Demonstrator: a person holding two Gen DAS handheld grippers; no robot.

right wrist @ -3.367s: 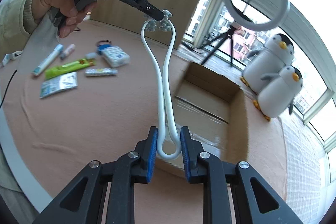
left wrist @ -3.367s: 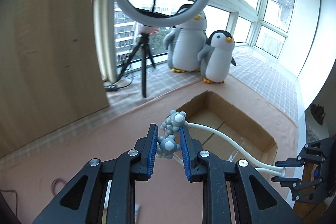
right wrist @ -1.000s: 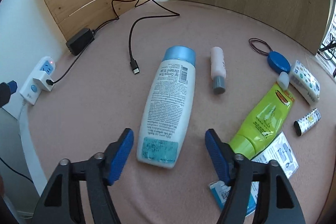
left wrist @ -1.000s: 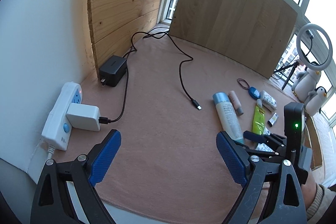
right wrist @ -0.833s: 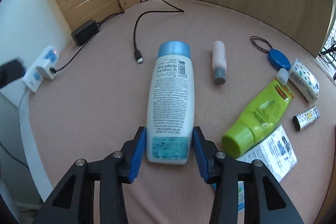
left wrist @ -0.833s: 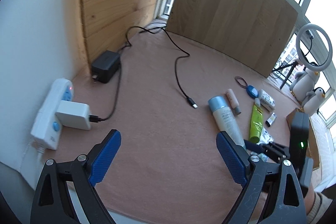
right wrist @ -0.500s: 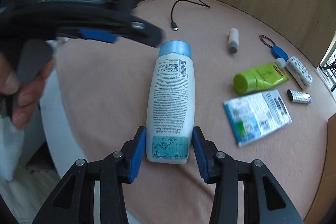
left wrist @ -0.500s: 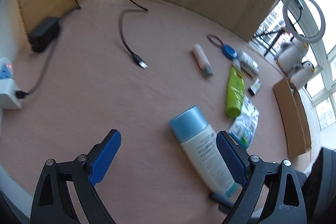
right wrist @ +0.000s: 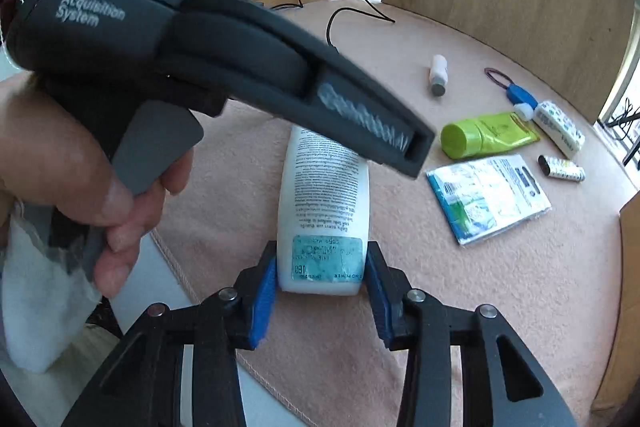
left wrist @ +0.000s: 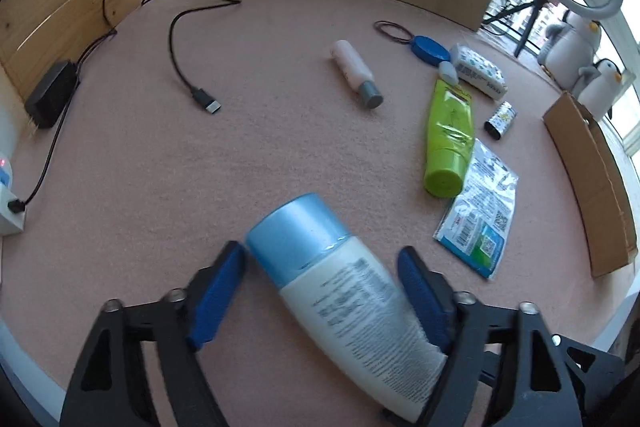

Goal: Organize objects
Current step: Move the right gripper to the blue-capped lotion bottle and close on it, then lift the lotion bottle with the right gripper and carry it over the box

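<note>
A white lotion bottle (right wrist: 324,195) with a light blue cap (left wrist: 296,235) is held by its base in my right gripper (right wrist: 322,279), which is shut on it. The bottle's cap end points away over the pink cloth. My left gripper (left wrist: 320,267) is open. Its blue pads (left wrist: 218,291) stand either side of the bottle's cap end, the left one close against the cap. In the right wrist view the left gripper's black body (right wrist: 224,59), held by a hand (right wrist: 80,171), crosses above the bottle and hides its cap.
On the cloth lie a green tube (left wrist: 448,135), a printed sachet (left wrist: 480,207), a small pink bottle (left wrist: 356,75), a blue disc (left wrist: 430,47), a tissue pack (left wrist: 480,73) and a small dark tube (left wrist: 500,121). A cardboard box (left wrist: 588,179) stands at the right. A USB cable (left wrist: 192,83) and adapter (left wrist: 50,99) lie left.
My right gripper shut on the bottle's base and carried it toward the table's near edge. My left gripper swung over to the bottle and its fingers narrowed around the cap end.
</note>
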